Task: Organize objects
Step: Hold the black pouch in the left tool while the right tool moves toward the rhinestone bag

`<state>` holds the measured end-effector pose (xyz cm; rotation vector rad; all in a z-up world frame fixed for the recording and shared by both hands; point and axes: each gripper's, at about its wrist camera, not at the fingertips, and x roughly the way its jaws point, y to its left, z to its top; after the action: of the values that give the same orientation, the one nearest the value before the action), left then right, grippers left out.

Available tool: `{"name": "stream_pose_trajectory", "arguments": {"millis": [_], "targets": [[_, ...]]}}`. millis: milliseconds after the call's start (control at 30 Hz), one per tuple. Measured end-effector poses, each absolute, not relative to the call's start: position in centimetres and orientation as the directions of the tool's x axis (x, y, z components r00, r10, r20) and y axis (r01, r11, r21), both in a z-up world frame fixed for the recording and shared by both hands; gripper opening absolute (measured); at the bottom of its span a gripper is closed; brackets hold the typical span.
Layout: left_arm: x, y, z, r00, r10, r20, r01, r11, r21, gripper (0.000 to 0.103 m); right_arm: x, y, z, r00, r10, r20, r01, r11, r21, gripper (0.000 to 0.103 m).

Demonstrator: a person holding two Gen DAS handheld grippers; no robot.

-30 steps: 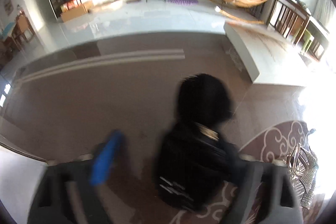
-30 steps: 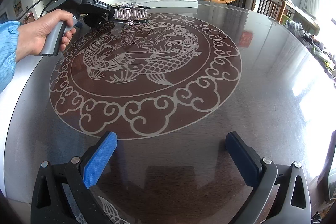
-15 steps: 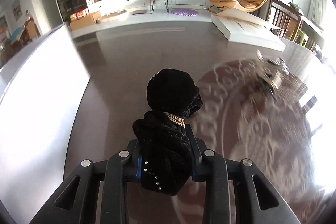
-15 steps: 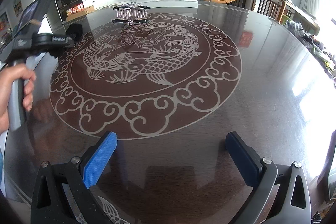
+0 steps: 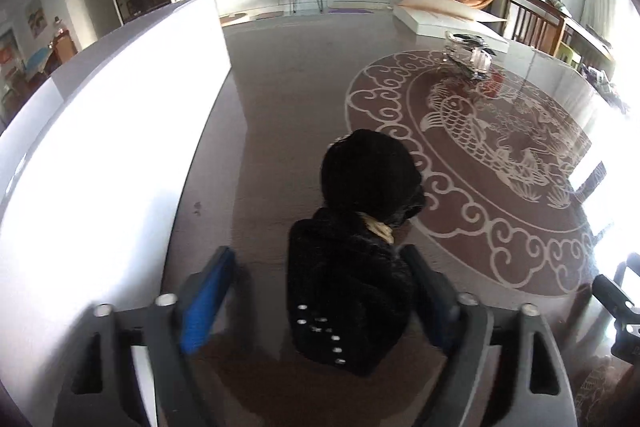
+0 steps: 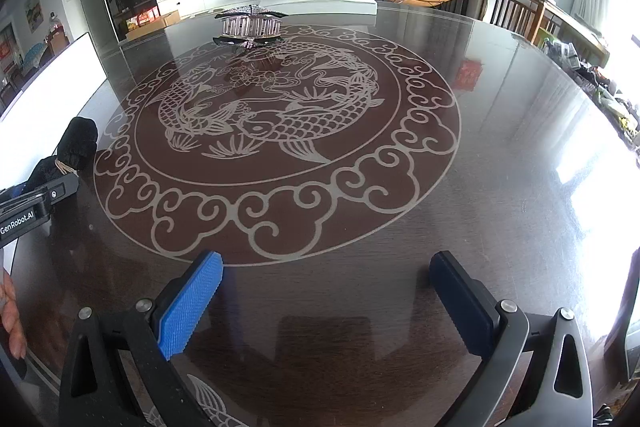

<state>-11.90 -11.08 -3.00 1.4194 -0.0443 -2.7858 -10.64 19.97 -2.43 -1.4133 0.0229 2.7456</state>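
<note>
A black velvet bow hair tie (image 5: 360, 247) with a beige band at its waist lies on the dark round table (image 5: 280, 131) near its left edge. My left gripper (image 5: 316, 291) is open around it, blue pads apart on either side. The bow also shows in the right wrist view (image 6: 74, 147) at the far left, in front of the left gripper body. My right gripper (image 6: 326, 291) is open and empty, low over the table's near side.
A clear holder with glasses (image 6: 250, 23) stands at the far side of the table's fish pattern; it also shows in the left wrist view (image 5: 470, 57). A white panel (image 5: 100, 131) runs along the table's left edge. Clutter sits at the right rim (image 6: 600, 87).
My left gripper swung from near the holder to the table's left edge with the black bow, then opened; the bow now lies loose between its pads. The right gripper has not moved.
</note>
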Motion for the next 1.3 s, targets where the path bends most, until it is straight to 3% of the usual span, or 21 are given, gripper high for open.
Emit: {"name": "stream_pose_trajectory", "arguments": {"millis": [133, 1300], "targets": [[-12.26, -10.51, -3.43, -0.57, 0.015, -0.821, -0.047, -0.999, 0.014, 0.103, -10.64, 19.97, -2.42, -0.58, 0.041, -0.814, -0.054, -0.998, -0.011, 0.103], [-12.35, -10.32, -3.59, -0.57, 0.022, -0.822, -0.052, -0.999, 0.009, 0.103, -10.65, 19.99, -2.44, -0.58, 0.041, -0.814, -0.055, -0.998, -0.011, 0.103]]}}
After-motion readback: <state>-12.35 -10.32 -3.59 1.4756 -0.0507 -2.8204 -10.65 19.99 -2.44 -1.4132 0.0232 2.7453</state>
